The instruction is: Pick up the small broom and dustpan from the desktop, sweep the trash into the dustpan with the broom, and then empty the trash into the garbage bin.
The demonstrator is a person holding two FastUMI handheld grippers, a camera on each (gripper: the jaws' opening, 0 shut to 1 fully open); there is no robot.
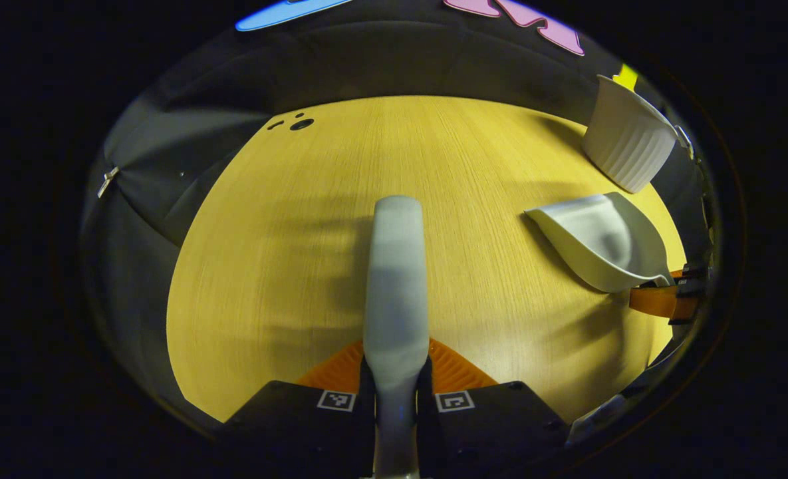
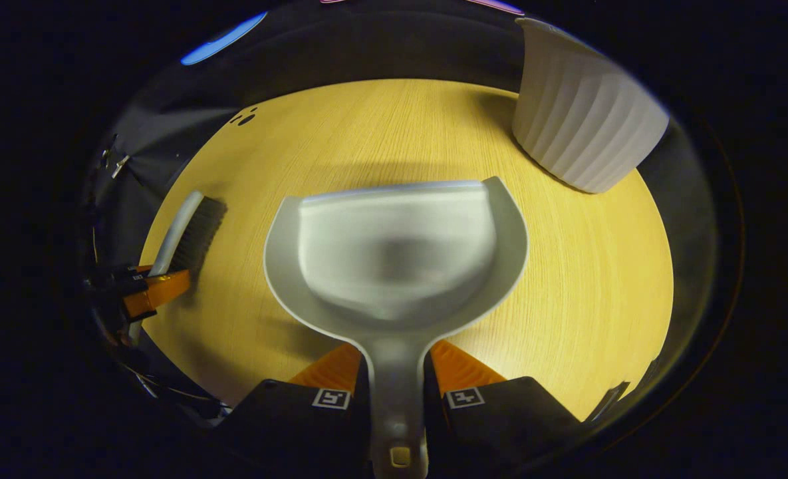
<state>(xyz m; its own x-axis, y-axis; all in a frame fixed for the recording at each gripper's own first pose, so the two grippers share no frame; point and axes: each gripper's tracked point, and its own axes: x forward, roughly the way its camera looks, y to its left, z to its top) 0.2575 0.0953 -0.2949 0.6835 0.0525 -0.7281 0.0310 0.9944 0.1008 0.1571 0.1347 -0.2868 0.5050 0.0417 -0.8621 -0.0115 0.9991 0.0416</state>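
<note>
Both grippers' fingers pinch handles: left (image 1: 395,379) levels the broom (image 1: 397,266), right (image 2: 397,372) the dustpan (image 2: 394,253).

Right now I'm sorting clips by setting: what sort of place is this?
Likely a staged recording booth, not a home: a bare wooden desktop walled by black cloth, with just a broom, dustpan and white ribbed bin.

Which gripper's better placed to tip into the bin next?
Right. The right gripper is shut on the dustpan handle, with the garbage bin just ahead to its right. The left gripper holds the broom. I see no trash in the pan.
</note>
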